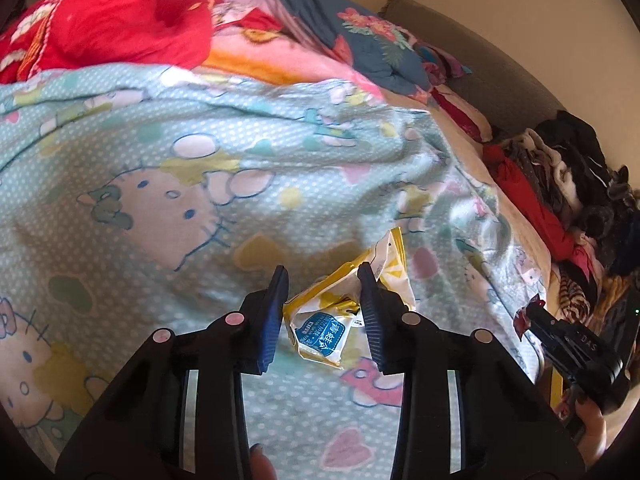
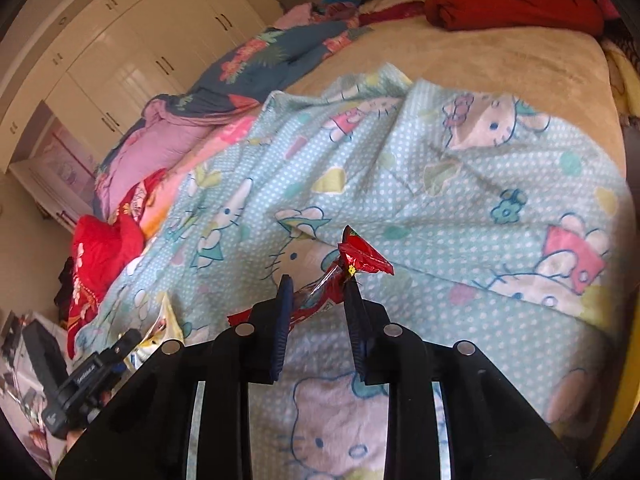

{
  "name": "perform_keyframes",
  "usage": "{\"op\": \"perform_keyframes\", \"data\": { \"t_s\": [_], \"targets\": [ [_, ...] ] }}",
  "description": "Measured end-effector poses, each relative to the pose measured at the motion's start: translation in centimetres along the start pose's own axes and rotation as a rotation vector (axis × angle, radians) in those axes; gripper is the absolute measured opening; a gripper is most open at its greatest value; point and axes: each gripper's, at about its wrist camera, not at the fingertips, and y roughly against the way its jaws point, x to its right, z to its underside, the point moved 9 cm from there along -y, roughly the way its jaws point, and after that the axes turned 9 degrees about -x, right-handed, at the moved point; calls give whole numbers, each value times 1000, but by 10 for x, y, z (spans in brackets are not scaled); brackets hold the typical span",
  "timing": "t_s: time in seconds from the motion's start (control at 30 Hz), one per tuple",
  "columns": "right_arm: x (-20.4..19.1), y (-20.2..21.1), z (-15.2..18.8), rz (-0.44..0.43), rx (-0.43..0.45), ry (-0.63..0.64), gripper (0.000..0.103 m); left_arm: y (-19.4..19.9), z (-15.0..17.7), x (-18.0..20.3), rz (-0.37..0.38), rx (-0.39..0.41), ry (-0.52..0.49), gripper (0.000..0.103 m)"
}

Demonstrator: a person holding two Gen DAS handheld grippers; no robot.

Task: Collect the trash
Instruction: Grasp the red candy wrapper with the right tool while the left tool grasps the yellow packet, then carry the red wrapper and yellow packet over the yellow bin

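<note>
A crumpled yellow and white wrapper with a blue label (image 1: pixel 344 304) lies on the Hello Kitty blanket (image 1: pixel 160 200). My left gripper (image 1: pixel 323 274) is around it, jaws apart on either side, so it is open. My right gripper (image 2: pixel 318 284) is shut on a red wrapper (image 2: pixel 352 264) and holds it above the blanket (image 2: pixel 440 200). The right gripper also shows at the right edge of the left wrist view (image 1: pixel 568 340), with a bit of the red wrapper (image 1: pixel 522 316). The left gripper (image 2: pixel 120 348) and the yellow wrapper (image 2: pixel 160 328) show at the lower left of the right wrist view.
Piled quilts and a red pillow (image 1: pixel 112 20) lie at the head of the bed. A heap of clothes (image 1: pixel 580 200) runs along the wall side. A white wardrobe (image 2: pixel 120 48) stands beyond the bed.
</note>
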Motion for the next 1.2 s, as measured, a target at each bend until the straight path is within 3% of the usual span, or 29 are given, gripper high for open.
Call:
{"op": "perform_keyframes", "data": {
  "t_s": [0.37,0.7,1.2],
  "targets": [
    [38,98,7,82,121,48,25,4,23,122,142,-17,-227,28],
    [90,157,26,151,171,-15,25,3,66,227,250,-62,-416,28],
    [171,222,63,256,210,-140,25,-2,115,332,326,-90,-554,28]
  ]
}}
